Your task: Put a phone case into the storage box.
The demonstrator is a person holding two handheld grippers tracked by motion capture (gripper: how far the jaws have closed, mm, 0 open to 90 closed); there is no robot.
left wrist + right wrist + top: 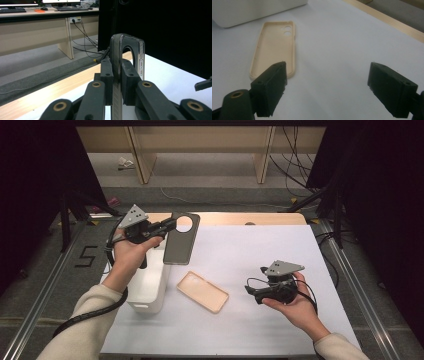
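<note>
My left gripper (167, 225) is shut on a dark grey phone case (181, 239) with a round camera hole, held up above the table's back left. In the left gripper view the case (118, 75) stands edge-on, pinched between the two black jaws. A beige phone case (202, 291) lies hollow side up on the white mat, between the two hands. My right gripper (251, 291) rests low at the right, open, jaws pointing towards the beige case (274, 47), which lies a short way ahead of its left fingertip (273, 85) without touching it.
A white box (149, 287) stands at the mat's left edge under my left forearm. The white mat (260, 250) covers a wooden table (270, 218). Dark curtains flank both sides; cables and desk legs lie on the floor beyond.
</note>
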